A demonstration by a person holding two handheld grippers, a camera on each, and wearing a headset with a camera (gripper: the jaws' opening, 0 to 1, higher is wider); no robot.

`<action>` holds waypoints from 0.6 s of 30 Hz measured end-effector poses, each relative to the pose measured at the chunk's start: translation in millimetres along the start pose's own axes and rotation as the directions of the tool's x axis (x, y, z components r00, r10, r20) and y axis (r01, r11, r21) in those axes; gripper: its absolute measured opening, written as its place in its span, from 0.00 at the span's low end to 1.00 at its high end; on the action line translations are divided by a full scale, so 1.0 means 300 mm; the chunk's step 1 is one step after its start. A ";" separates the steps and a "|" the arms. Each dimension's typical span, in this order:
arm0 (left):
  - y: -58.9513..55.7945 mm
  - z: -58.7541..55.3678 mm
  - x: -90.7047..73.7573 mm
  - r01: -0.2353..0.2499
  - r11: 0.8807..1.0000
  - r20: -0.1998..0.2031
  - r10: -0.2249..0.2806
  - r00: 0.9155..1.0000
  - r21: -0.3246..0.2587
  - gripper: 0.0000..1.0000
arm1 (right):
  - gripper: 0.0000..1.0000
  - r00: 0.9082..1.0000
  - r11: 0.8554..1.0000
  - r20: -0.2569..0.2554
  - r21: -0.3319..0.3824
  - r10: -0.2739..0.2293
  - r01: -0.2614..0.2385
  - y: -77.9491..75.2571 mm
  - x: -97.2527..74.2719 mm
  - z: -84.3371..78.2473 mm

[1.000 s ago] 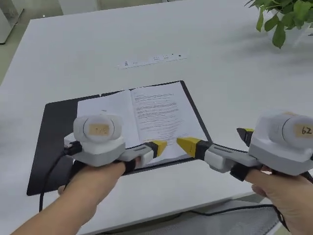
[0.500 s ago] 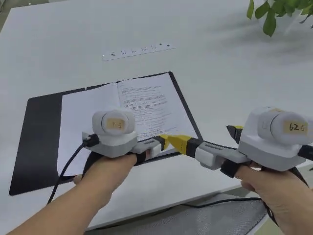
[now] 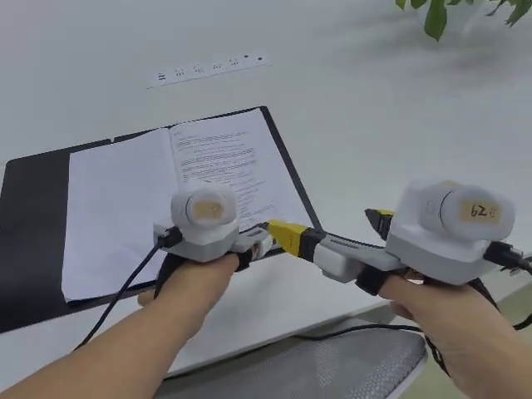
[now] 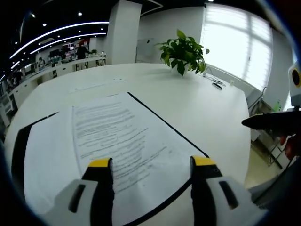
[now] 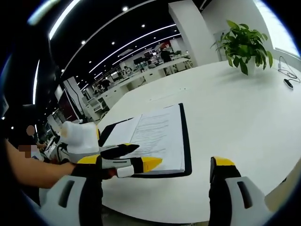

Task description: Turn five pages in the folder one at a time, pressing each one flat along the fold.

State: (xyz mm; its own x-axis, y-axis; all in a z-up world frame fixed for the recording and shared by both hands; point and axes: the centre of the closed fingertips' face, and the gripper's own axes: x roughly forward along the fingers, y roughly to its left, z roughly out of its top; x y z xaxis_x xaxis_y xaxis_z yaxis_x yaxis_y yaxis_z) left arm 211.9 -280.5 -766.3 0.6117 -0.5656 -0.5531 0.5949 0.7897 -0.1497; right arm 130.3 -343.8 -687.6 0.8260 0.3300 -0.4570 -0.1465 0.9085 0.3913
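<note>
The black folder lies open on the white table, a blank page on its left and a printed page on its right. My left gripper hovers open over the printed page's near edge, its yellow-tipped jaws wide apart with nothing between them. My right gripper is open too, just off the folder's near right corner. One of its yellow fingertips nearly meets the left gripper's tip. In the right gripper view the left gripper sits between the open jaws, in front of the folder.
A flush socket panel sits in the table beyond the folder. A potted plant stands at the far right. The table's front edge runs under both hands, with a grey chair seat below. A black cable trails from the left gripper.
The head camera has tilted, so the folder sits higher and further left. The two grippers' tips have drawn together at the folder's near edge. Both stay open.
</note>
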 end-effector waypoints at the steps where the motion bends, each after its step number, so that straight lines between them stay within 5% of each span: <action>1: 0.000 0.000 0.005 -0.005 1.000 0.005 0.005 1.000 -0.005 0.67 | 0.94 1.000 1.000 -0.005 0.003 -0.001 0.001 -0.003 0.003 -0.004; 5: -0.009 -0.017 0.029 -0.019 1.000 0.007 0.019 1.000 -0.006 0.66 | 0.93 1.000 1.000 -0.010 0.008 0.005 -0.005 -0.005 0.011 -0.012; 7: 0.005 -0.030 0.032 -0.054 0.996 0.015 0.053 0.998 0.066 0.63 | 0.93 1.000 1.000 -0.014 0.008 0.007 -0.007 -0.007 0.015 -0.016; 10: 0.008 -0.039 0.030 -0.067 0.993 0.046 0.063 0.997 0.101 0.60 | 0.93 1.000 1.000 -0.019 0.011 0.010 -0.010 -0.009 0.020 -0.021; 18: 0.032 -0.039 0.024 -0.076 0.994 0.114 0.066 0.991 0.079 0.53 | 0.91 0.999 1.000 -0.037 0.024 0.011 -0.011 -0.020 0.036 -0.039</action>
State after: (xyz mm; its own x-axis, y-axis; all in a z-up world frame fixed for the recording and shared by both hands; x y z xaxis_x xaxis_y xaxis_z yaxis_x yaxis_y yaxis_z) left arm 215.9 -274.2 -781.4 0.7050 -0.5353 -0.4652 0.5865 0.8089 -0.0419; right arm 133.7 -342.8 -704.2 0.8034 0.3497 -0.4820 -0.1419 0.8985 0.4154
